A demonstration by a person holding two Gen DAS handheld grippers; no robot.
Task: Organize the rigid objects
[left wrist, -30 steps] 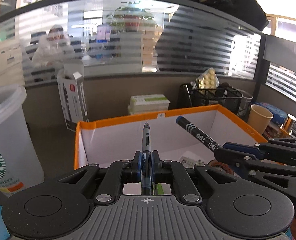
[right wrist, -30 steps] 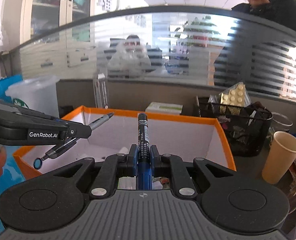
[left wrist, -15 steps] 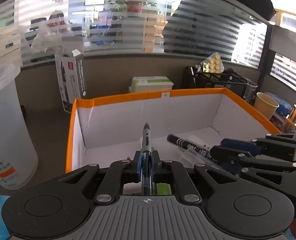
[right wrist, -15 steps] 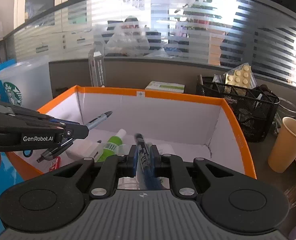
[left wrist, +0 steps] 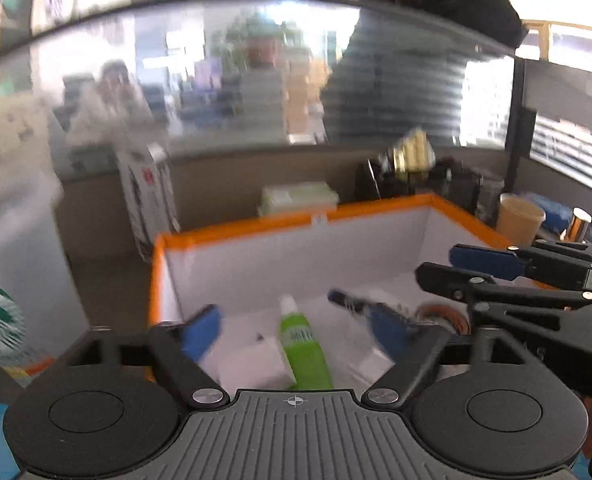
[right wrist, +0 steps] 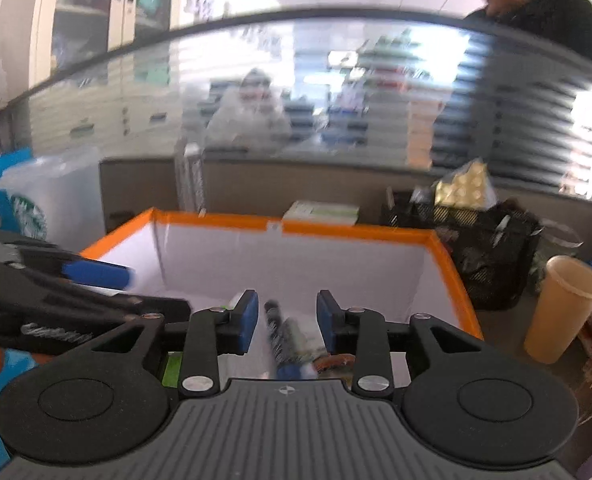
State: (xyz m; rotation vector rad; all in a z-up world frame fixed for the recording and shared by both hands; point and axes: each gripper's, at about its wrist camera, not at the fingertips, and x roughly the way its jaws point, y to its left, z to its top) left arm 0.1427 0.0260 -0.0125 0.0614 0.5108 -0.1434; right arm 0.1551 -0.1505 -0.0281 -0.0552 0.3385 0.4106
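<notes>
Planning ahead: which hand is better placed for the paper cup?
Right. The paper cup stands beside the box on the right gripper's side. It and the left gripper have just been opening; neither grips anything.

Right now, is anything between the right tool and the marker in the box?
Nothing visible. The marker lies blurred in the orange box, in line with the gap of the right tool, whose jaws have just been opening and stand clear of it. The left tool is off to its left side.
</notes>
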